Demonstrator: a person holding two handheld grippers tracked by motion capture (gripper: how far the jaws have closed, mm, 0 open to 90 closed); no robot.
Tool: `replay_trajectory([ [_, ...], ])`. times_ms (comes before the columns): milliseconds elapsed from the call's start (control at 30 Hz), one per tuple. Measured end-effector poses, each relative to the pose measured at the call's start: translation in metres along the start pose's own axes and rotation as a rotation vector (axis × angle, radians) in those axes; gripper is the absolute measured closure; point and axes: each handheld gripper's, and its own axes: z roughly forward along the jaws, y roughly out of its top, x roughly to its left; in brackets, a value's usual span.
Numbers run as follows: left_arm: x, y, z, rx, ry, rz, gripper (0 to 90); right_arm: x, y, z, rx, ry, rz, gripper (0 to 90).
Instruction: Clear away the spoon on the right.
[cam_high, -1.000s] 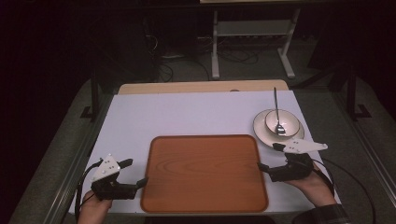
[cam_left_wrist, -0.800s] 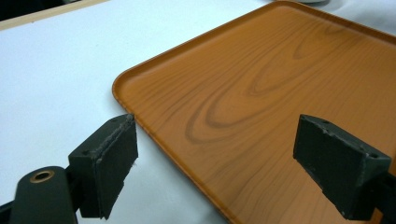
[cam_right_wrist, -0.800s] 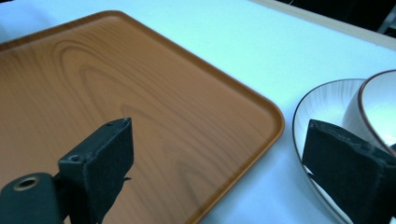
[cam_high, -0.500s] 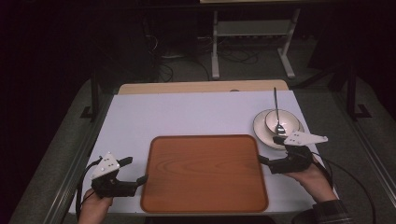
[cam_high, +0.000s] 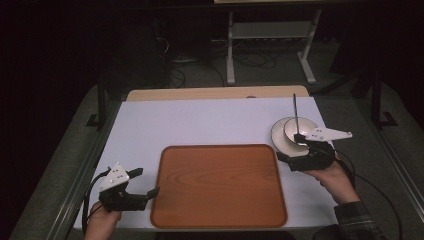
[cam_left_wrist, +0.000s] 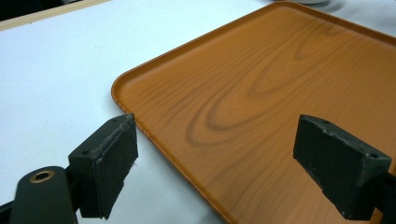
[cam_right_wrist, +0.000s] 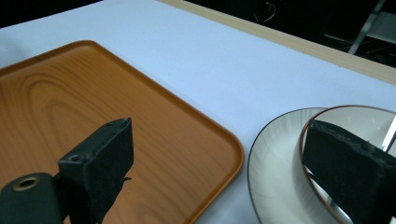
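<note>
A wood-grain orange tray (cam_high: 220, 185) lies on the white tabletop (cam_high: 200, 125) near the front edge. At the right, a white plate (cam_high: 281, 134) carries a small bowl (cam_high: 302, 127), and a spoon (cam_high: 295, 110) stands in the bowl with its handle pointing away. My left gripper (cam_high: 147, 181) is open at the tray's left edge; in the left gripper view (cam_left_wrist: 219, 135) its jaws straddle the rim of the tray (cam_left_wrist: 280, 93). My right gripper (cam_high: 289, 146) is open beside the plate; one jaw is over the tray (cam_right_wrist: 70, 107), the other over the bowl (cam_right_wrist: 359, 121) and plate (cam_right_wrist: 275, 163).
A wooden strip (cam_high: 215, 93) borders the table's far edge. Behind the table, a metal stand (cam_high: 270, 30) and cables sit on the dark floor. Bare white tabletop stretches beyond the tray.
My right gripper has moved away from the front edge, up to the plate and bowl. My left gripper has hardly shifted.
</note>
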Motion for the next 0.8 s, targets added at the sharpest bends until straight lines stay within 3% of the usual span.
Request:
replay_trajectory([
  [800,0.001,0.002,0.002,-0.011,-0.003,-0.005,13.4,-0.028,0.026,0.011,0.003,-0.008,0.015,11.8],
])
